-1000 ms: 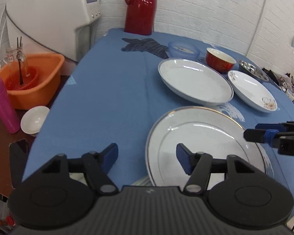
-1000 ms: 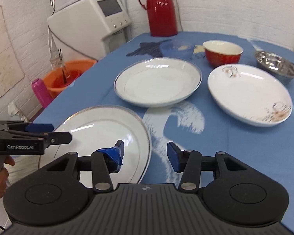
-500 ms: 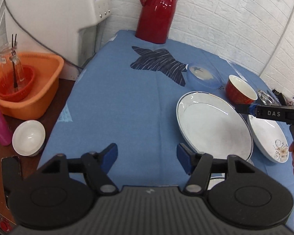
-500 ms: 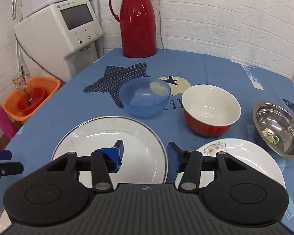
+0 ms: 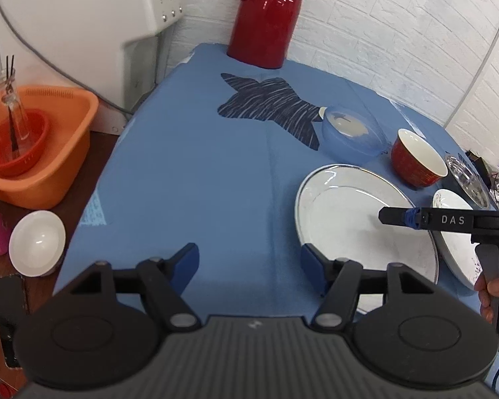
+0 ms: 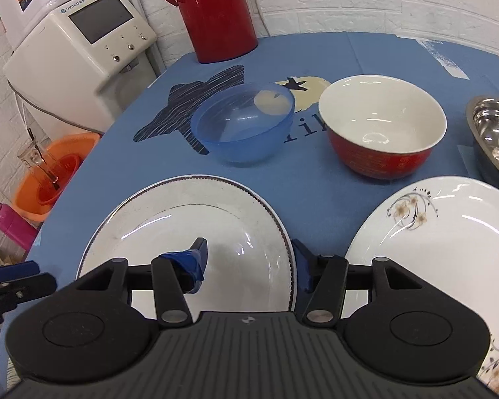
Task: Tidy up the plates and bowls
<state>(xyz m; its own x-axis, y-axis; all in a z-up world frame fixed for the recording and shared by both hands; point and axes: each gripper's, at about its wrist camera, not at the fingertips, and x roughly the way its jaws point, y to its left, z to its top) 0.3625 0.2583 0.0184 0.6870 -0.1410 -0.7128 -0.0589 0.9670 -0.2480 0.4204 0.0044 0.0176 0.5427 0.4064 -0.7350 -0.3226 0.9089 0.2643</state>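
A white plate with a dark beaded rim (image 6: 189, 226) (image 5: 349, 212) lies on the blue tablecloth. My right gripper (image 6: 249, 262) is open and straddles that plate's right rim, left finger over the plate, right finger outside it. To its right lies a flower-patterned white plate (image 6: 442, 242) (image 5: 455, 229). Behind them stand a translucent blue bowl (image 6: 246, 126) (image 5: 352, 133), a red bowl with a white inside (image 6: 382, 133) (image 5: 415, 159) and a steel bowl (image 6: 495, 133). My left gripper (image 5: 249, 266) is open above bare cloth, left of the rimmed plate.
A red thermos (image 6: 216, 13) stands at the table's far edge beside a white water dispenser (image 6: 80, 56). Left of the table sit an orange basin (image 5: 40, 153), a small white bowl (image 5: 36, 242) and a pink bottle (image 6: 13, 226). A hand (image 5: 495, 289) holds the right gripper's handle.
Both grippers moved forward over the table, past the nearest gold-rimmed plate, which has left view. The right gripper has come down onto the rimmed plate's right edge. Both stay open.
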